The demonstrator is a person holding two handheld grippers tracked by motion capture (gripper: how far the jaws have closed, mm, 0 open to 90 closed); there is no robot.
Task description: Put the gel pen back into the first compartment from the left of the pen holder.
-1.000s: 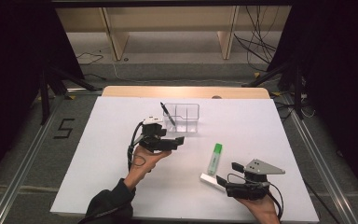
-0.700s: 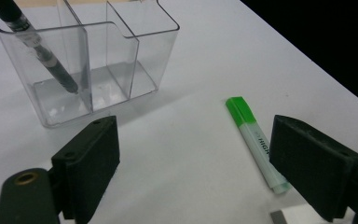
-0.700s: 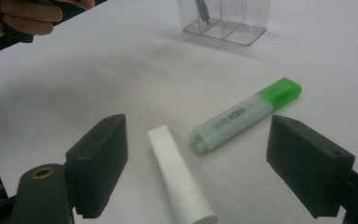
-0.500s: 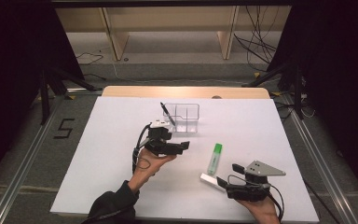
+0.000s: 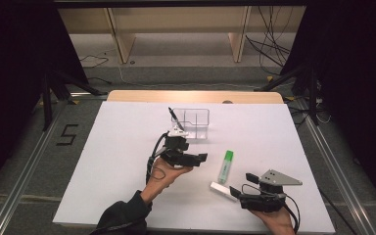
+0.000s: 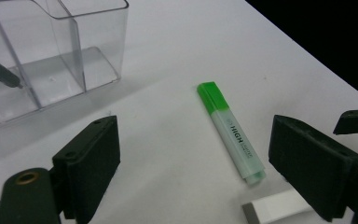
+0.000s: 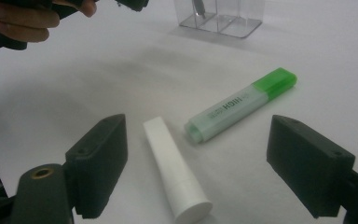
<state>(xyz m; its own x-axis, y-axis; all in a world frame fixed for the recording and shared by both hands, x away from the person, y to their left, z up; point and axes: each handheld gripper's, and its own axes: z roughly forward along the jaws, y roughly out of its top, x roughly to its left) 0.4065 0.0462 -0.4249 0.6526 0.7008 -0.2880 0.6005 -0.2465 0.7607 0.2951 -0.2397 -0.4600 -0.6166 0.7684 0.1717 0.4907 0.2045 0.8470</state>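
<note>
So the left tongs [image 5: 201, 157] have drifted a bit to the right and nearer over the last second, away from the clear organizer [image 5: 192, 122] at the far middle of the desk [image 5: 117, 147], and now they're aimed at the green highlighter [image 5: 225, 166]. Jaws are spread wide and empty; in the left gripper view the highlighter [image 6: 231, 133] lies flat between them but still a little way ahead, nothing touching. A black pen [image 5: 173, 116] already leans in the left compartment of the organizer, so my guess is the pen's sorted and the highlighter is next. The right tongs [image 5: 236, 192] haven't really budged, sitting near the front right edge, also spread and holding nothing, with the white tube [image 7: 175, 175] and the highlighter [image 7: 242, 104] lying in front of them. That white tube [image 5: 223, 189] sits just beside the near end of the highlighter, so whoever grabs first probably needs to watch not to nudge the other thing.
</note>
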